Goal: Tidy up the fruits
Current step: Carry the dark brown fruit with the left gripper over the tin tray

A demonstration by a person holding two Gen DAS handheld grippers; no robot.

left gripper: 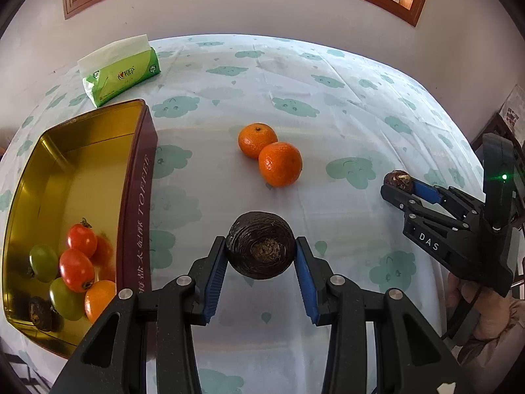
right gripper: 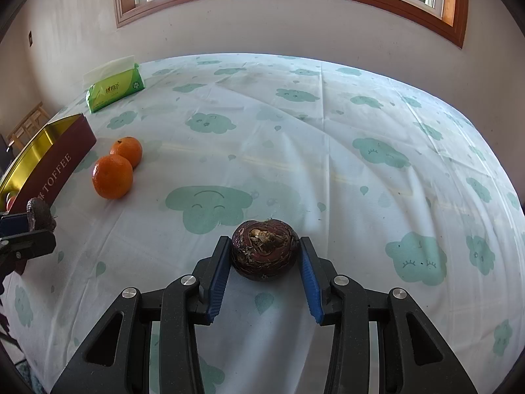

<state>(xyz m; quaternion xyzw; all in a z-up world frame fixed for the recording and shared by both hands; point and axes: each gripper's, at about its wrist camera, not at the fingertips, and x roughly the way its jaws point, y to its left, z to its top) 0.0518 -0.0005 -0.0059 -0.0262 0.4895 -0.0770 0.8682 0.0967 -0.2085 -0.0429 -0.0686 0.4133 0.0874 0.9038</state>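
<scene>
The tin carries "TOFFEE" in pale letters down its maroon side, with characters beside it that I cannot make out. "DAS" is printed on the right gripper. The green tissue pack, at about ten o'clock on the table, has a logo too small to read.

Inside the gold-lined tin lie red, green and orange cherry tomatoes and one dark water chestnut in the near corner.

The left gripper pinches a dark water chestnut between its blue pads, just right of the tin. The right gripper clamps another water chestnut near three o'clock. Two mandarins sit touching mid-table, still outside the tin.
</scene>
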